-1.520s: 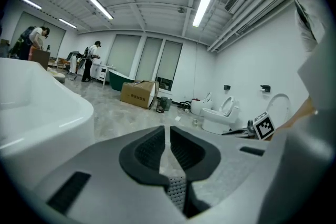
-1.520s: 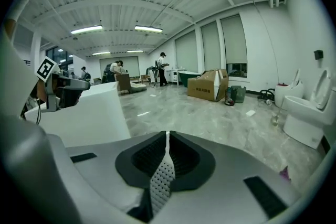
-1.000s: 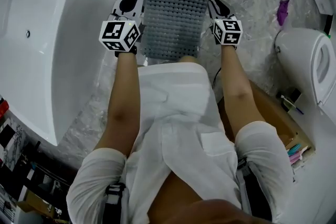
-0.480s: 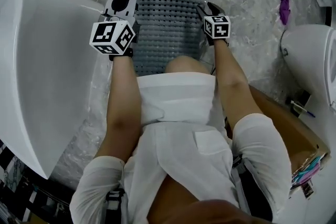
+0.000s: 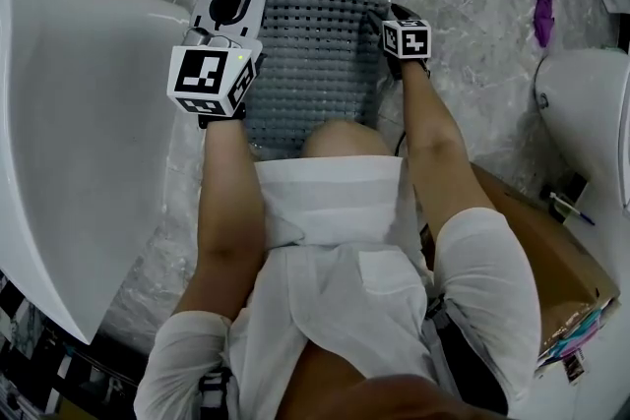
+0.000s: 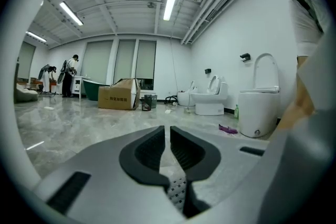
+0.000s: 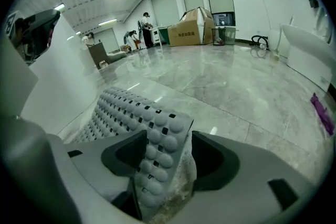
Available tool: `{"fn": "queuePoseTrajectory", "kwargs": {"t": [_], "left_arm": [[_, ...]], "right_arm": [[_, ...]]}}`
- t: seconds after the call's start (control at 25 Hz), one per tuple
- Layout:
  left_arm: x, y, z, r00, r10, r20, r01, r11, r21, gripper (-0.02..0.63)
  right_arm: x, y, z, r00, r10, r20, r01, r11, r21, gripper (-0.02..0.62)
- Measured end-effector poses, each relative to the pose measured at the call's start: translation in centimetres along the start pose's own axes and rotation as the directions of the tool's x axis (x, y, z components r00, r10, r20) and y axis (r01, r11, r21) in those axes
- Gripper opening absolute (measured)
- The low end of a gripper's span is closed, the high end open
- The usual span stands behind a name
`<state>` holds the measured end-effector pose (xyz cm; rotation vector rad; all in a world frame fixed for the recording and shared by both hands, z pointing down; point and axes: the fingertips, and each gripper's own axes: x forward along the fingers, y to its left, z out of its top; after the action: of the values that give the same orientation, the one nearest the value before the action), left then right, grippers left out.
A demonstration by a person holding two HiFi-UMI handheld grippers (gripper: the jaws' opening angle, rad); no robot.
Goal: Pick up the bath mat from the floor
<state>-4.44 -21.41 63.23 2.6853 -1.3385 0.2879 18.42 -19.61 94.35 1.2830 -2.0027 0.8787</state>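
Observation:
The grey perforated bath mat (image 5: 315,54) hangs slanted between my two grippers above the marble floor. My left gripper (image 5: 234,0) is at the mat's left edge. In the left gripper view its jaws (image 6: 167,131) stand nearly together, and a bit of the mat (image 6: 177,189) shows deep between them. My right gripper (image 5: 391,15) is lower, at the mat's right edge. In the right gripper view its jaws (image 7: 168,136) are opening. The knobbed mat (image 7: 157,134) lies between them, against the left pad and apart from the right pad (image 7: 210,157).
A white bathtub (image 5: 69,133) lies close on the left. A white toilet (image 5: 591,103) and a cardboard box (image 5: 541,241) are on the right. A purple scrap (image 5: 541,15) lies on the floor. Far across the room are a carton (image 6: 118,96) and more toilets (image 6: 210,102).
The right gripper has sunk toward the floor, and the mat's right edge has gone down with it. The left gripper has come up closer to my head.

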Motion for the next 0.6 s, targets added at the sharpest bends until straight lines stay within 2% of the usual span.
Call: {"fn": "queuePoseTrajectory", "kwargs": {"t": [0.16,0.24,0.36,0.6], "left_arm": [[0.0,0.1,0.4,1.0,0.0,0.004,0.0,1.0,0.011,0.038],[-0.1,0.2,0.7,1.0,-0.001,0.012,0.0,1.0,0.017,0.038],[-0.8,0.7,1.1,1.0,0.004,0.024,-0.004,1.0,0.004,0.038],[-0.6,0.9,1.2,0.999,0.016,0.041,-0.016,1.0,-0.014,0.038]], "right_arm": [[1.4,0.1,-0.3,0.999,0.037,-0.025,-0.036,0.998,0.043,0.272],[1.5,0.2,0.2,0.999,0.025,-0.02,-0.024,0.999,0.043,0.273],[0.7,0.7,0.7,1.0,0.007,0.02,-0.009,0.997,0.073,0.252],[-1.5,1.7,1.9,0.99,0.074,0.116,-0.079,0.996,0.039,0.213]]}}
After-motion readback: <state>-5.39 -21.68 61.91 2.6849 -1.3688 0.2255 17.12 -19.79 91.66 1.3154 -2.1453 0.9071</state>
